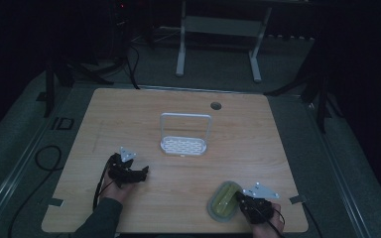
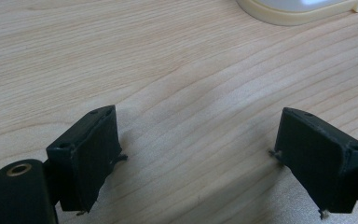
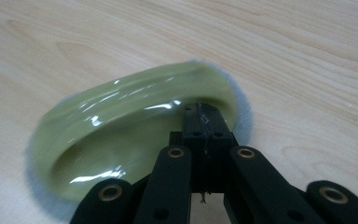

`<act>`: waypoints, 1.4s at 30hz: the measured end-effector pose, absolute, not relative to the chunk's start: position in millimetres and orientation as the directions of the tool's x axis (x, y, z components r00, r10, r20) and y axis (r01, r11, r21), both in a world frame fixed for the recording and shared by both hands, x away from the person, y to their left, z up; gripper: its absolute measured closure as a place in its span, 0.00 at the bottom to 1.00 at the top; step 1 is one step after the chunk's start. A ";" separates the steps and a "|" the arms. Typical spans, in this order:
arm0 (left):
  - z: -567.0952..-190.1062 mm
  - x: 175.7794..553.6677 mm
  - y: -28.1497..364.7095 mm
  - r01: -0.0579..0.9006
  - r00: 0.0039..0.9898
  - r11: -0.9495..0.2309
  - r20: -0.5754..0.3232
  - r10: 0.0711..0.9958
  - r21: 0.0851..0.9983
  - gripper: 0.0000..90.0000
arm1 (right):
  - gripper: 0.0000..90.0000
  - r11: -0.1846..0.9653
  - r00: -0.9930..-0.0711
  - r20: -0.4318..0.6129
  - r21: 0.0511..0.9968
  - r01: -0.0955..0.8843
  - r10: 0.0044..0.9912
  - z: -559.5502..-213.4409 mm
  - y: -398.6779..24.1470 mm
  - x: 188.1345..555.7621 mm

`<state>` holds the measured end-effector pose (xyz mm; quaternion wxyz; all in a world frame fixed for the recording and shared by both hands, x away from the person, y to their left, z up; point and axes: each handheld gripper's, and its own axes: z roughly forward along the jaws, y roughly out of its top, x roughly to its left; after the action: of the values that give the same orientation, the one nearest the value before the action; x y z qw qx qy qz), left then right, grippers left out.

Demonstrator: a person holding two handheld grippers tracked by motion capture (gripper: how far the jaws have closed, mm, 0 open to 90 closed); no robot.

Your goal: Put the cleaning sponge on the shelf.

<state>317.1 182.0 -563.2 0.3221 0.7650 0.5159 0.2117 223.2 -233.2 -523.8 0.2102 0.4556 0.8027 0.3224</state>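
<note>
A yellow-green oval dish [image 1: 224, 199] lies near the table's front right edge. In the right gripper view the dish [image 3: 135, 130] sits on a pale grey rim or shadow. My right gripper [image 1: 240, 198] is at its right edge. There the right gripper [image 3: 204, 116] has its jaws pressed together over the dish's near rim, which passes between the tips. My left gripper [image 1: 145, 171] rests low over the front left of the table. In its own view the left gripper [image 2: 198, 149] stands wide open over bare wood, holding nothing.
A white dish rack [image 1: 184, 134] with an upright wire frame stands in the middle of the wooden table [image 1: 129, 114]; its pale base [image 2: 289, 9] shows ahead of the left jaws. A round cable hole [image 1: 216, 105] is at the back. A white stand [image 1: 218, 29] is beyond the table.
</note>
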 end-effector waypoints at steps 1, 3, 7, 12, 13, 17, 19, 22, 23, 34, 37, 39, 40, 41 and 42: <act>-563.1 317.1 182.1 0.653 0.379 -0.262 -0.008 0.925 0.710 0.15 | 1.00 0.374 -0.493 -0.042 0.709 0.598 0.869 -523.7 -232.9 225.8; -563.2 317.2 182.0 0.653 0.378 -0.260 -0.008 0.926 0.711 0.15 | 1.00 0.379 -0.495 -0.048 0.708 0.596 0.868 -522.7 -231.8 230.4; -563.2 317.2 181.9 0.653 0.377 -0.260 -0.008 0.926 0.711 0.15 | 1.00 0.397 -0.506 -0.063 0.706 0.587 0.860 -521.7 -227.3 240.0; -563.2 317.2 181.8 0.653 0.377 -0.259 -0.008 0.926 0.711 0.15 | 1.00 0.421 -0.530 -0.072 0.700 0.577 0.845 -521.5 -220.2 256.0; -563.2 317.2 181.8 0.653 0.377 -0.259 -0.008 0.926 0.711 0.15 | 1.00 0.428 -0.538 -0.074 0.700 0.571 0.840 -521.4 -218.4 259.0; -563.2 317.2 181.7 0.653 0.376 -0.259 -0.008 0.927 0.712 0.15 | 0.98 0.462 -0.548 -0.109 0.687 0.561 0.829 -517.1 -211.2 265.3; -563.2 317.2 181.7 0.653 0.376 -0.259 -0.008 0.927 0.711 0.15 | 0.91 0.460 -0.536 -0.124 0.692 0.557 0.835 -510.8 -209.7 263.1; -563.2 317.2 181.6 0.654 0.375 -0.258 -0.008 0.927 0.711 0.15 | 0.81 0.456 -0.525 -0.135 0.699 0.551 0.841 -501.8 -208.8 256.6; -563.2 317.2 181.5 0.654 0.375 -0.258 -0.009 0.927 0.711 0.15 | 0.76 0.456 -0.526 -0.135 0.701 0.548 0.840 -498.0 -208.3 253.3; -563.3 317.2 181.4 0.654 0.374 -0.257 -0.009 0.927 0.712 0.15 | 0.58 0.431 -0.534 -0.063 0.674 0.600 0.843 -484.9 -191.6 241.0; -563.3 317.2 181.4 0.654 0.374 -0.257 -0.009 0.927 0.711 0.15 | 0.57 0.429 -0.525 -0.056 0.652 0.625 0.849 -488.0 -188.4 244.7; -563.3 317.2 181.4 0.654 0.374 -0.257 -0.009 0.927 0.712 0.15 | 0.56 0.429 -0.523 -0.050 0.640 0.637 0.851 -490.1 -187.6 247.6; -563.3 317.2 181.4 0.654 0.374 -0.257 -0.009 0.927 0.711 0.15 | 0.56 0.429 -0.521 -0.047 0.632 0.645 0.852 -491.1 -187.4 249.2; -563.3 317.2 181.4 0.654 0.374 -0.257 -0.009 0.927 0.712 0.15 | 0.56 0.428 -0.518 -0.044 0.625 0.652 0.854 -492.0 -187.2 250.7; -563.3 317.2 181.4 0.654 0.374 -0.257 -0.008 0.927 0.712 0.15 | 0.56 0.431 -0.517 -0.044 0.615 0.660 0.855 -492.8 -187.2 252.2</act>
<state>317.2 181.4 -563.3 0.3217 0.7638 0.5176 0.2126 252.2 -187.2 -492.8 0.1779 0.4580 0.8270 0.2732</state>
